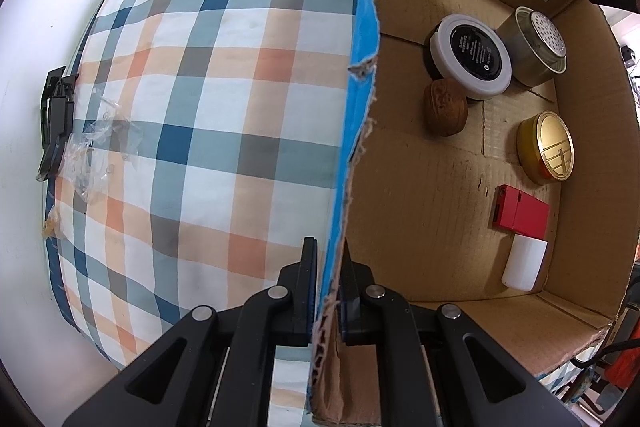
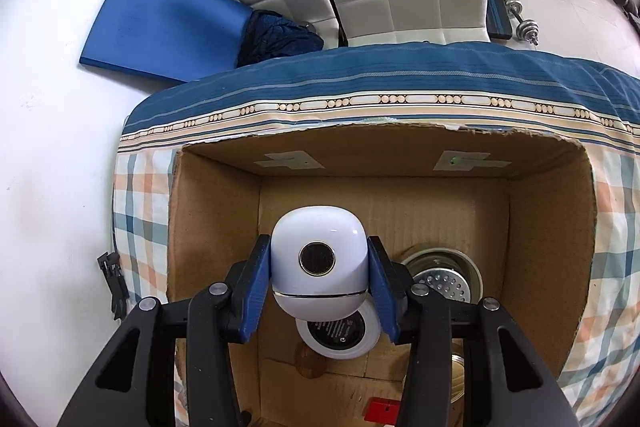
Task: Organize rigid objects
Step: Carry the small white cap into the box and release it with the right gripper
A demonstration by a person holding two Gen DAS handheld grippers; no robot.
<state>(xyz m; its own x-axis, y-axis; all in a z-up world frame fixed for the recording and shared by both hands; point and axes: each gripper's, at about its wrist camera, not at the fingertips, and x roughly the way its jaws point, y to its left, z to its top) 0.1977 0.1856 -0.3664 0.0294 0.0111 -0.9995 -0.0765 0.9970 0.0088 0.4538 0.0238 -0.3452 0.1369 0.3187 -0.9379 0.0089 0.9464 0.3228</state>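
Right wrist: jaws clamp white case (image 2: 319, 263) above box; left jaws pinch box wall (image 1: 356, 131).

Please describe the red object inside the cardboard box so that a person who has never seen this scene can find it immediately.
Look inside the open cardboard box that stands on the checked cloth. On its floor, a flat red case lies between a round gold tin and a white cylinder. It is the only red, rectangular object there.
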